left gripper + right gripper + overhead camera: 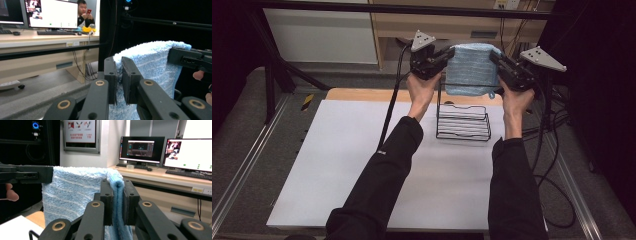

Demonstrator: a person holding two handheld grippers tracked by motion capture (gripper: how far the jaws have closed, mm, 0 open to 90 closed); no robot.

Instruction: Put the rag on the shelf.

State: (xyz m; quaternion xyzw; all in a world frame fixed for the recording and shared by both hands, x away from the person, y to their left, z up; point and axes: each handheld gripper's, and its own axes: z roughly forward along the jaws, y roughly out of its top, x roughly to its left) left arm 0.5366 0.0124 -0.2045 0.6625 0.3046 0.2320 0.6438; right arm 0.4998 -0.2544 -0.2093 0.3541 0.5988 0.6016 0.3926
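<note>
Now I am working over the white table [337,165], holding a folded blue towel [472,67] up in the air above the far edge, just behind the black wire rack [463,122] that is standing on the table top. The towel is hanging stretched between my two tools, its top fold running level from one to the other and its loose lower part draping down toward the rack's upright top bar. My left gripper [443,56] is clamped on the towel's left top corner, and in the left gripper view the jaws are pinching the terry cloth [150,62] tightly between them. My right gripper [498,59] is clamped on the opposite top corner in the same way; the cloth [75,192] is bunching between its pads.

I judge this to be the carrying step, with the towel being brought to the rack for hanging. The next move is calling for both hands to come down together, keeping the top edge taut and level, so the cloth is draping over the top bar before either grip is loosening.
</note>
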